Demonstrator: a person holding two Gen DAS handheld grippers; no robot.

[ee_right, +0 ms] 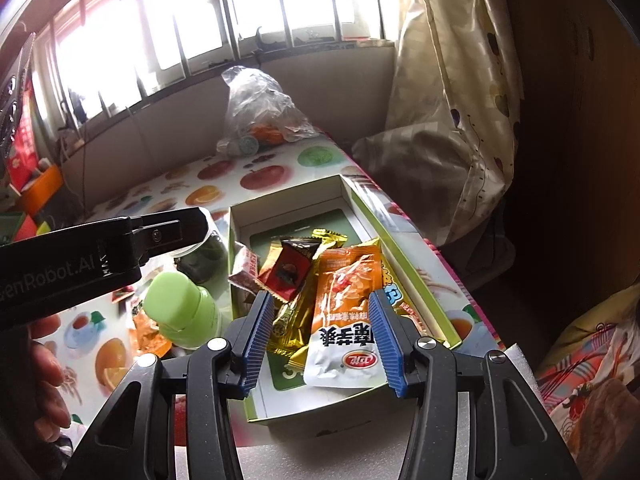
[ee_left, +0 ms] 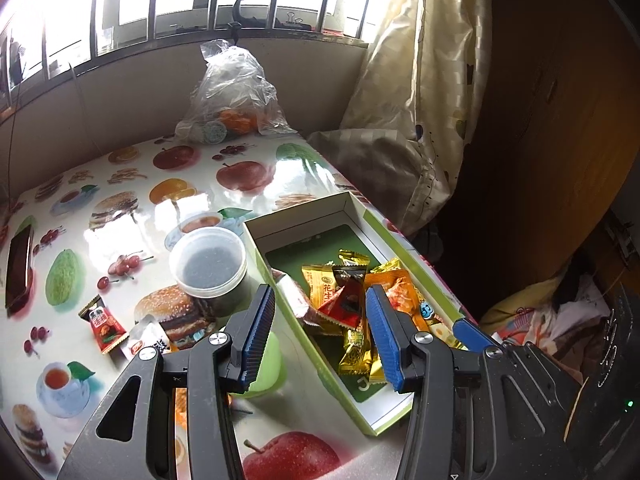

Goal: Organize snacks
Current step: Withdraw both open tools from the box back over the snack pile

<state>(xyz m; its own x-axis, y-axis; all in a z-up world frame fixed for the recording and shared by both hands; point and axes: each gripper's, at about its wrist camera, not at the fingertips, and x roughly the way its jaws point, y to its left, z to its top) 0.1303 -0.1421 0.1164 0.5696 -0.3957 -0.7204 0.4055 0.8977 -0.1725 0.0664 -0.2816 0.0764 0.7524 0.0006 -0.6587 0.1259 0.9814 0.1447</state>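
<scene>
A green-rimmed cardboard box [ee_left: 374, 220] [ee_right: 400, 248] sits at the table's right edge and holds several snack packets: gold peanut candies [ee_left: 320, 286], a dark red packet [ee_left: 346, 302] [ee_right: 286, 274] and a large orange pouch [ee_right: 346, 300]. My left gripper [ee_left: 320, 324] is open above the box's left wall, empty. My right gripper [ee_right: 322, 328] is open just above the orange pouch, empty. A red packet [ee_left: 105, 326] and a white packet [ee_left: 146, 340] lie loose on the table, left of the box.
A lidded plastic jar [ee_left: 210, 266] and a green bottle [ee_right: 182, 308] stand left of the box. A clear plastic bag [ee_left: 232, 92] sits at the back. A phone [ee_left: 18, 268] lies far left. Curtain and bedding are on the right.
</scene>
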